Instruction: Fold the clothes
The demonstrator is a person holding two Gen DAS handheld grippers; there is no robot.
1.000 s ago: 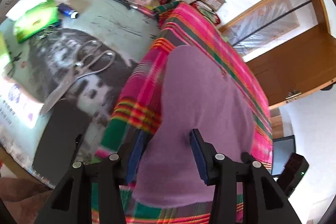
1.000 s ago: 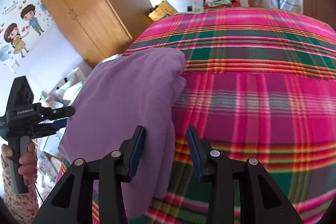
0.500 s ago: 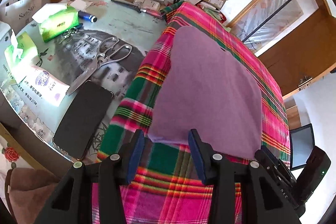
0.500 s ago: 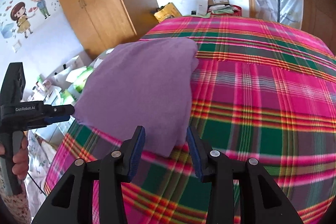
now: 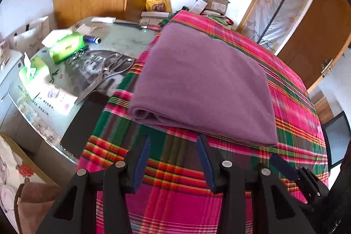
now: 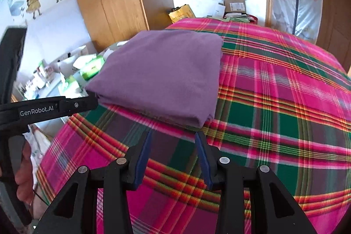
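1. The purple garment point(image 5: 204, 89) lies folded in a compact, roughly square stack on the plaid cloth point(image 5: 291, 102) that covers the bed, close to the cloth's left edge. It sits just beside the glass-topped side table point(image 5: 122, 41). Layers show at the near left corner, where the fold rolls over on itself.

2. My left gripper point(image 5: 173, 159) hangs just short of the stack's near edge. Its jaws stand apart with nothing between them, only plaid showing through the gap. It touches no fabric.

3. My right gripper point(image 6: 173, 154) is the same: spread, empty, hovering near the stack's near right corner and clear of it. (Its view also catches the left tool's body and the hand holding it, at the far left of the frame.)

4. Why this arrangement, as I read it: the stack rests flat on the soft cloth so its edges stay aligned. Both claws sit low and near the front edge, where another fold or a tidy-up pinch would be taken.

5. Judgement: the garment already lies folded, as the task wants. Whether one more fold is due I cannot settle from this.

6. Clutter on the side table, scissors point(image 5: 114, 67), tissue packs point(image 5: 65, 47) and a dark phone point(image 5: 83, 126), stays off the cloth and apart from the stack.
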